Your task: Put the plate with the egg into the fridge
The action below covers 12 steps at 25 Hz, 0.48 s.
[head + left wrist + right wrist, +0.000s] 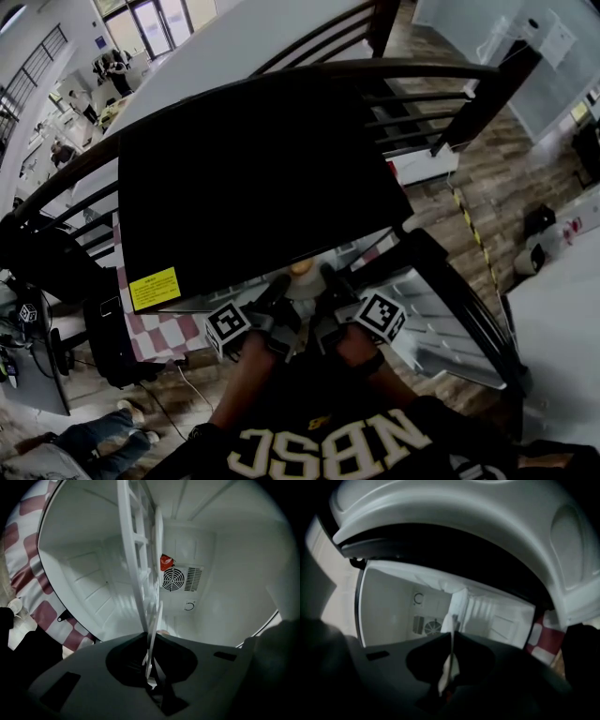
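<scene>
1. Room: an open workspace with a wood-plank floor (487,178), white tables (234,47), and dark slatted chairs (412,103) around the work area. People stand far off at the upper left.
2. Support surface: a red-and-white check cloth (159,333) shows under the left front corner of the fridge.
3. Fridge (262,178): black case with a yellow label near its front left corner. The door is open. The white interior (234,573) contains a slotted shelf (136,550), a round fan grille (173,579) on the back wall, and a small red item (165,562) beside the grille.
4. Plate (302,286): located at the front edge of the fridge opening, below the black top and close to the shelf. The egg (300,269) sits on it.
5. Left gripper (279,292): jaws pinch the plate's rim on the person's left side.
6. Right gripper (330,286): jaws pressed onto the rim on the opposite side.
</scene>
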Tool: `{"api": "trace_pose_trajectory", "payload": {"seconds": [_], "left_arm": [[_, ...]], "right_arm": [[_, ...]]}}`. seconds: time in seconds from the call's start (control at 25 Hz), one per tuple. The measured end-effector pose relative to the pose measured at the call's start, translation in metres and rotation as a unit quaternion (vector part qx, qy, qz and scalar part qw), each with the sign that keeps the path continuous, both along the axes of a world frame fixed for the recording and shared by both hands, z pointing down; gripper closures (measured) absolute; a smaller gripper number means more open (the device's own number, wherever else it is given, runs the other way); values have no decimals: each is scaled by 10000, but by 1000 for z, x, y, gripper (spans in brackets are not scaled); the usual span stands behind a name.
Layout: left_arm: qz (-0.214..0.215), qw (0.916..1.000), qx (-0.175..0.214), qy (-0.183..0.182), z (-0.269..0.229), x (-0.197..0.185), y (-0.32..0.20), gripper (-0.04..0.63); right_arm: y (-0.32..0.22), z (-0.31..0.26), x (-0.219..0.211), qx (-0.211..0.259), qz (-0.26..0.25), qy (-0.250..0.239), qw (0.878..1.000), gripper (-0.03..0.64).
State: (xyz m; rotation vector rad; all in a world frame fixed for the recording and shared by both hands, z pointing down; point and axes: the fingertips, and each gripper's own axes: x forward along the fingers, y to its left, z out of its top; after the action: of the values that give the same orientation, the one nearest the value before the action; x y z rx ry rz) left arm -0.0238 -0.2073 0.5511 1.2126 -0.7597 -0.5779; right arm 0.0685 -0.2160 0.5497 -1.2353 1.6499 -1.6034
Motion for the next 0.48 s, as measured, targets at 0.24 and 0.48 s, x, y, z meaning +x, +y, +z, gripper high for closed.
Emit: {"api": "trace_pose_trajectory", "payload": {"seconds": [0.24,0.48], "left_arm": [[61,9999,-99,-19,1,0,0,549],[161,9998,-91,12,1,0,-1,549]], "right_arm": [[-6,0,-1,-137,23,31,9999,586],[-9,-1,-2,-143,72,89,9998,586]]}}
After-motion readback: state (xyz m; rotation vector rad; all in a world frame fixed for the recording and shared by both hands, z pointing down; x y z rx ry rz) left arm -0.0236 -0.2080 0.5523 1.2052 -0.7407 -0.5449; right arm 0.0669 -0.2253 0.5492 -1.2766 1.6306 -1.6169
